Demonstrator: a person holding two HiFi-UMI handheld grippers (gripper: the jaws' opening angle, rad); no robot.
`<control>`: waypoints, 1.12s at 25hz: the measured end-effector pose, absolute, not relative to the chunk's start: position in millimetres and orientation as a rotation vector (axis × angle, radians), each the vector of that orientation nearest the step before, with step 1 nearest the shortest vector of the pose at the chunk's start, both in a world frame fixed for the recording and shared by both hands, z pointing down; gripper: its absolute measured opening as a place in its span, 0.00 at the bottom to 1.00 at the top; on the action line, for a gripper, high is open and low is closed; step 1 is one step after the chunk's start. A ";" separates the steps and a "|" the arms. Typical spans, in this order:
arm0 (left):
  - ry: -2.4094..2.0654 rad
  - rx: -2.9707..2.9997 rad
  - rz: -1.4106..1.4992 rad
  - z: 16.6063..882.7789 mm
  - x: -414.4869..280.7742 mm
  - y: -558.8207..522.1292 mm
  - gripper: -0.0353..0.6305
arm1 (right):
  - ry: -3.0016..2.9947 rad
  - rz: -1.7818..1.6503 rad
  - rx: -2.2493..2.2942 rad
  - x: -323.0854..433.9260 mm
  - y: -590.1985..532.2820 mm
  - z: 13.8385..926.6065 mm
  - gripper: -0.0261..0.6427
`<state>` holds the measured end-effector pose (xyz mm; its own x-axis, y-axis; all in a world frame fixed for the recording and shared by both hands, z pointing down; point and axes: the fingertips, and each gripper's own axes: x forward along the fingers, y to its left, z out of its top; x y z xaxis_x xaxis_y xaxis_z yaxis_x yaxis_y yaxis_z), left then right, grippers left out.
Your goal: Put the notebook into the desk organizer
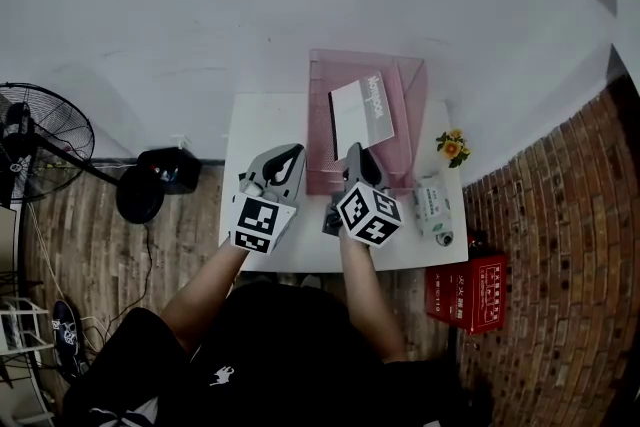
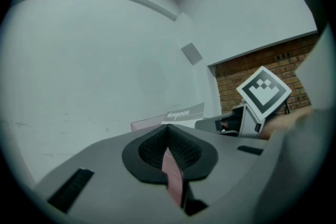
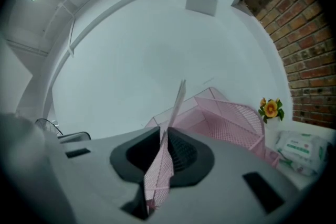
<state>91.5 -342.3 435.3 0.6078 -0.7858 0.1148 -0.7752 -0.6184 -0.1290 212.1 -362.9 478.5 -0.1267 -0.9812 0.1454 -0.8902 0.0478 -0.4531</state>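
Head view, bottom edge: my black top and both forearms, then the marker cubes on the two grippers.

Left gripper (image 1: 292, 155): over the bare white table (image 1: 255, 130), just left of the organizer (image 1: 412, 93), not touching it. Jaws were clenched together. A thin pink strip (image 2: 173, 176) showed in the slit between them; I could not tell what it was.

Right gripper (image 1: 353, 151): at the organizer's near wall, level with the left one. Jaws were closed on the notebook (image 1: 362, 110), which it grasped at its near lower edge. In the right gripper view the notebook ran edge-on, up and away from the jaw tips.

Notebook: inside the pink mesh organizer, toward its left side. It stood tilted, white cover and grey printed band facing up. Its top rose above the organizer's rim. Which compartment it sat in I could not tell.

Organizer: on the table's far right half, against the white wall.

Other items: a small yellow flower (image 1: 453, 147) at the table's right edge, just beside the organizer. A pack of wipes (image 1: 432, 200) lay in front of the flower. A red crate (image 1: 468, 290) sat on the floor below the table's right corner. A black fan (image 1: 45, 140) stood well apart on the left.
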 end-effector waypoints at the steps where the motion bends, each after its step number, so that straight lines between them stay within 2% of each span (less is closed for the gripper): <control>1: 1.340 -2.758 -0.247 435.8 91.7 -341.8 0.06 | 2.126 -0.665 -1.928 211.3 -361.8 480.7 0.09; 8: 1.323 -2.761 -0.262 440.8 98.1 -335.2 0.06 | 2.235 -0.683 -1.943 209.9 -356.6 496.4 0.10; 14: 1.181 -2.745 -0.454 460.9 124.7 -329.4 0.06 | 2.297 -0.711 -1.930 214.7 -355.8 504.8 0.11; 15: 1.145 -2.755 -0.487 465.5 130.7 -328.4 0.07 | 2.310 -0.714 -1.924 215.0 -355.9 505.5 0.12; 16: 1.107 -2.767 -0.518 469.4 136.5 -327.2 0.17 | 2.321 -0.715 -1.916 215.4 -356.2 505.7 0.12; 17: 1.076 -2.775 -0.548 472.9 141.4 -326.4 0.24 | 2.333 -0.715 -1.908 215.6 -356.4 505.5 0.12; 18: 1.055 -2.776 -0.579 476.6 145.2 -326.0 0.25 | 2.346 -0.713 -1.897 215.6 -356.7 505.1 0.13; 28: 0.896 -2.546 -0.922 509.6 169.1 -333.7 0.25 | 2.365 -0.817 -1.768 220.6 -357.4 508.1 0.13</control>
<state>169.1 -333.7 509.6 0.6020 -0.6414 0.4757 -0.4570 -0.7652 -0.4534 220.6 -357.4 508.1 -0.3318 -0.9104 0.2473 -0.8690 0.1930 -0.4557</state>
